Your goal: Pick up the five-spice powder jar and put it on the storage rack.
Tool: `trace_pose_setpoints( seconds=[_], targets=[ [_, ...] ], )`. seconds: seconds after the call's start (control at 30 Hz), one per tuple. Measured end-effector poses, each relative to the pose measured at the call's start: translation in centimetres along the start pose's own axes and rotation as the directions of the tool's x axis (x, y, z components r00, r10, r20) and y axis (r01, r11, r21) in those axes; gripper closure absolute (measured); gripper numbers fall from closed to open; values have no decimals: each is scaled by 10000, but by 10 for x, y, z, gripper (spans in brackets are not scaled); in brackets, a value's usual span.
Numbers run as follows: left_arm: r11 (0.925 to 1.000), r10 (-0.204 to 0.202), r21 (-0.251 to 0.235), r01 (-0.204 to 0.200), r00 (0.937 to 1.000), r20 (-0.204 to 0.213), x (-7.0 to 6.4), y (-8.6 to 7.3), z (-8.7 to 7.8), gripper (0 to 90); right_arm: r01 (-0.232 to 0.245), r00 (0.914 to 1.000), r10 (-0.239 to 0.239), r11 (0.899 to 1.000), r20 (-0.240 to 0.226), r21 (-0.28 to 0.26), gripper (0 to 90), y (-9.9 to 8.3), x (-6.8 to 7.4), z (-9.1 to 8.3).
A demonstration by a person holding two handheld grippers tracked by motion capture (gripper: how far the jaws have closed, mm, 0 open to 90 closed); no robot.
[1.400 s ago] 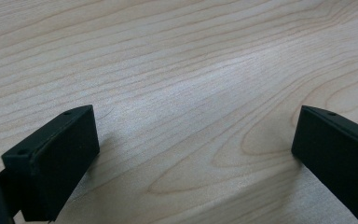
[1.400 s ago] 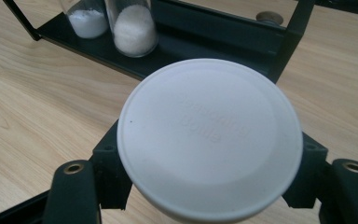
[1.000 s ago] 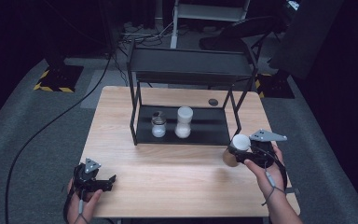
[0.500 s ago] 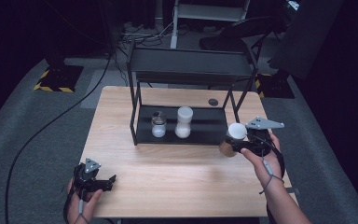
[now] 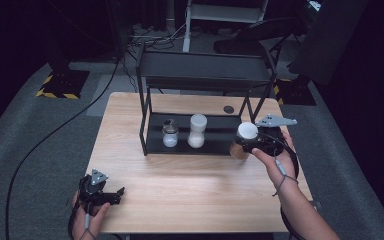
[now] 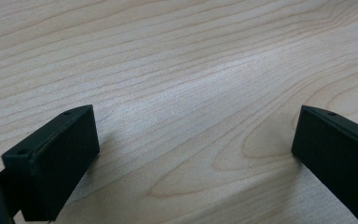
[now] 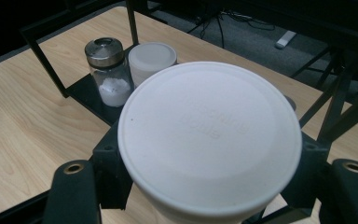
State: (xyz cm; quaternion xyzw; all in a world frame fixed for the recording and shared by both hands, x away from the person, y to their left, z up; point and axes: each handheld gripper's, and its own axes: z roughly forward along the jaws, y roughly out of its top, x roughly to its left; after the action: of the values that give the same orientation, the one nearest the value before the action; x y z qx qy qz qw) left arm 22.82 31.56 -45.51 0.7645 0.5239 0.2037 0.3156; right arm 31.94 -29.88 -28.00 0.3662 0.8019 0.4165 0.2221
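jar held at the right end of the rack, left tool idle

the wooden table (image 5: 195, 185) takes up the middle of the high view, its pale grain running under both hands, with grey carpet around it and a black cable (image 5: 45, 140) trailing across the floor at the left. a black metal rack (image 5: 205, 75) stands on the far half of the table, with a dark top shelf and a low bottom shelf (image 5: 215, 135) just above the wood.

on the bottom shelf, two containers stand side by side and close together: a white-lidded tub (image 5: 197, 131) of pale powder and, to its left, a smaller glass shaker (image 5: 170, 133) with a metal cap and white grains inside. a small dark disc (image 5: 228, 109) lies on the table behind the rack.

the right gripper (image 5: 252, 142) is at the right front corner of the rack, held in the person's right hand (image 5: 275, 157), with its grey plate on top. its jaws are closed on a jar (image 5: 243, 140) with a broad white lid and a brownish body, held upright. in the right gripper view the jar's lid (image 7: 209, 135) sits between the jaws, with the shaker (image 7: 106, 70) and the tub (image 7: 152, 57) beyond it on the shelf.

the left gripper (image 5: 111, 196) lies low at the near left corner of the table, in the left hand (image 5: 87, 217). in the left gripper view its jaws stand wide apart over bare wood (image 6: 182, 79), gripping nothing.
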Motion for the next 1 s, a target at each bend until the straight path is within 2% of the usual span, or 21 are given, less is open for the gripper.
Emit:
trace_pose_setpoints(
  seconds=[0.67,1.0],
  targets=[
    [10000,30,-17,-30,10000,-9,0,0,0,1,14,10000,-14,10000,-73,-3,332,21,-8,47],
    [10000,22,-30,-22,10000,-32,0,0,1,1,12,9999,-10,10000,-145,71,333,20,-13,76]
  ],
)
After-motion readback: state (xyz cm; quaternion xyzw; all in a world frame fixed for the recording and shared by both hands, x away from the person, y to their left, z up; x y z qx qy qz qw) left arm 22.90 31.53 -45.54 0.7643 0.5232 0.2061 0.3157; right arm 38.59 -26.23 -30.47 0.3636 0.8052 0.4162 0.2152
